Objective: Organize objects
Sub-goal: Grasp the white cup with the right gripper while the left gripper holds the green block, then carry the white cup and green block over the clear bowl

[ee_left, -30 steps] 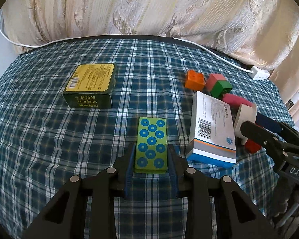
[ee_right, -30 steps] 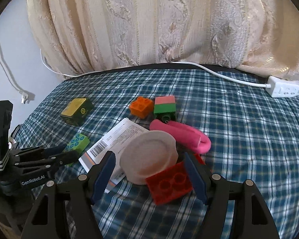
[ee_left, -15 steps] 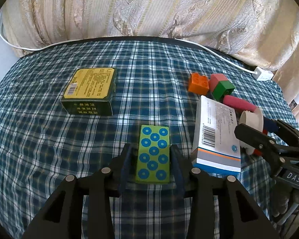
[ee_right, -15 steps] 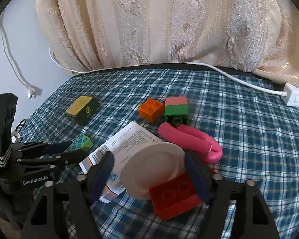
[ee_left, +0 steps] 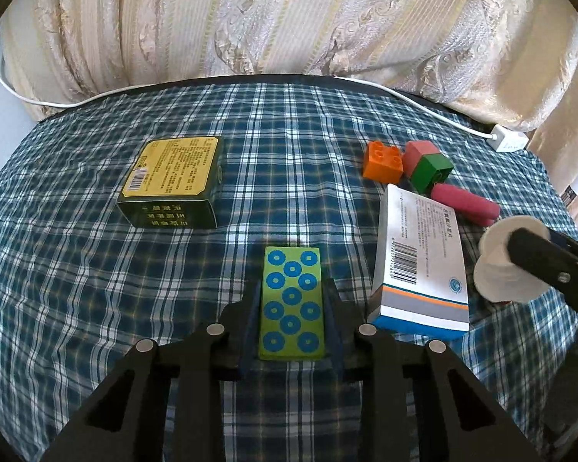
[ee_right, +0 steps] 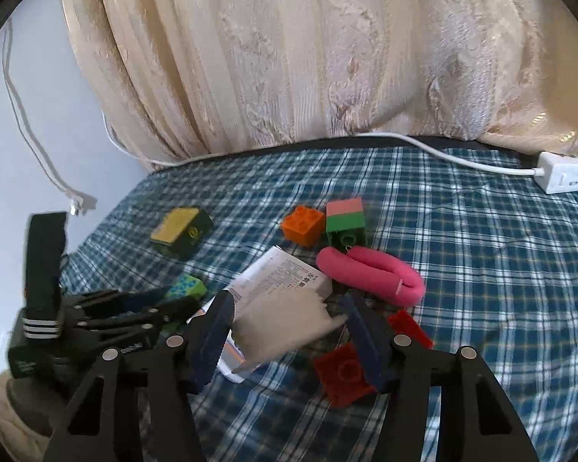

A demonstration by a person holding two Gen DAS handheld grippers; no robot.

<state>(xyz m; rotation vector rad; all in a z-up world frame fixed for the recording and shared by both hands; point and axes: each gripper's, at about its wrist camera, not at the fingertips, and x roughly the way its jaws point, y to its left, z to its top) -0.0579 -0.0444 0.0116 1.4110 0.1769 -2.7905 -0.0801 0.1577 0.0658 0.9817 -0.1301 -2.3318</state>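
We see the checked worktop [ee_left: 250, 146] filling both views. At lower centre of the left view, our left gripper [ee_left: 292, 308] clamps the green dotted block [ee_left: 292, 302]. At lower centre of the right view, our right gripper's [ee_right: 289, 319] jaws are closing around the white cup [ee_right: 285, 323].

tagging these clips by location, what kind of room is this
Most likely a room in a home, though that is a guess. A table under a blue checked cloth stands against a cream patterned curtain, and a white power strip lies at the table's edge.
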